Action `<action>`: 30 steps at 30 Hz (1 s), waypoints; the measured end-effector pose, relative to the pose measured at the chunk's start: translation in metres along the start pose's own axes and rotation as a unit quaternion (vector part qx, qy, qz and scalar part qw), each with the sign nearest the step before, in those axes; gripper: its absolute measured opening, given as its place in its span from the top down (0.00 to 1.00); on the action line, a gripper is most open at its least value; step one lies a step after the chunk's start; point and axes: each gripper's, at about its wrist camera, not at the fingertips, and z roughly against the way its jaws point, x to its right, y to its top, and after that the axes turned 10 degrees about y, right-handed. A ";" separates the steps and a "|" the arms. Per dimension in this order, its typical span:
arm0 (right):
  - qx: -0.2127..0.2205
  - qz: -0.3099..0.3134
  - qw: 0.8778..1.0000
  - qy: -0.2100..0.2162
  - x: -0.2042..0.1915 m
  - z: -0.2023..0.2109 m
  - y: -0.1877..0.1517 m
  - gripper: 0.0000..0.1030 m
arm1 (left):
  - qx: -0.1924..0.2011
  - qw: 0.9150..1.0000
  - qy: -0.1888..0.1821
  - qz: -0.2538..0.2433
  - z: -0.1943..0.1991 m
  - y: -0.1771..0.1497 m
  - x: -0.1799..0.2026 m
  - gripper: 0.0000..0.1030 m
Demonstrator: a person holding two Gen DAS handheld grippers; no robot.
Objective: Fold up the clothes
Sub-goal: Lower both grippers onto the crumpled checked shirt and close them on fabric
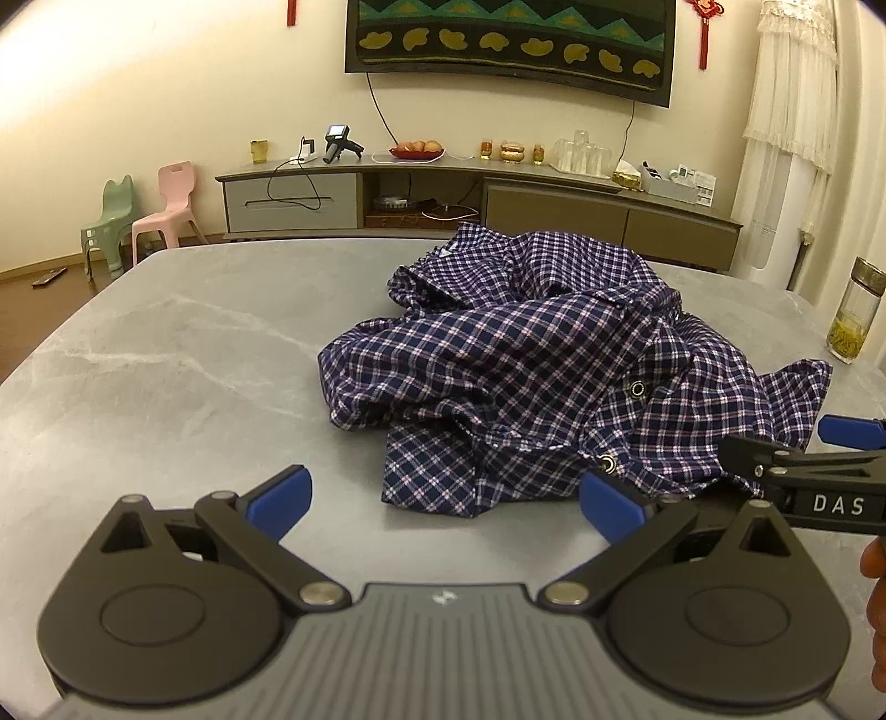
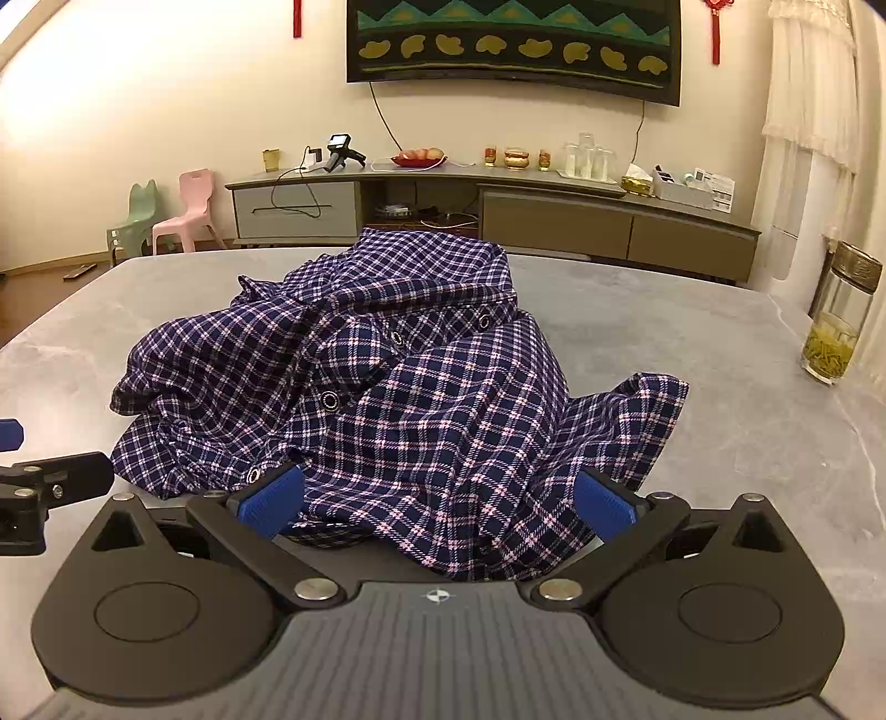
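A crumpled navy, white and pink checked shirt with metal snap buttons (image 1: 531,365) lies in a heap on a grey marble-patterned table top (image 1: 166,354), right of the table's middle as the left wrist camera sees it. The left gripper (image 1: 443,507) sits low at the near edge with its blue-padded fingers spread wide; bare table shows between them, and its right pad is just beside the shirt's near hem. The right gripper (image 2: 437,501) also stands wide apart, with the near folds of the shirt (image 2: 398,399) lying between its blue pads; whether the pads touch the cloth cannot be told. The right gripper (image 1: 803,476) shows at the right edge of the left camera's view, near the shirt's right flap.

On the table's far right stands a clear glass bottle with a gold-coloured lid and yellow-green leaves at the bottom (image 2: 839,321), well apart from the shirt. Beyond the table a long low grey-brown cabinet (image 1: 554,205) runs along a cream wall, carrying a red bowl of fruit (image 1: 416,149), small glasses and a black handheld device. A dark wall hanging with a green zigzag and yellow shapes (image 1: 509,39) hangs above it. On the far left stand a pink plastic child's chair (image 1: 169,205) and a green plastic child's chair (image 1: 108,227) on a brown floor; white ruffled curtains (image 1: 792,111) hang on the far right.
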 end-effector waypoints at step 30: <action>0.002 0.016 0.999 0.033 -0.013 0.004 -0.002 0.07 | -0.025 0.999 -0.024 -0.037 -0.006 -0.002 0.012 0.13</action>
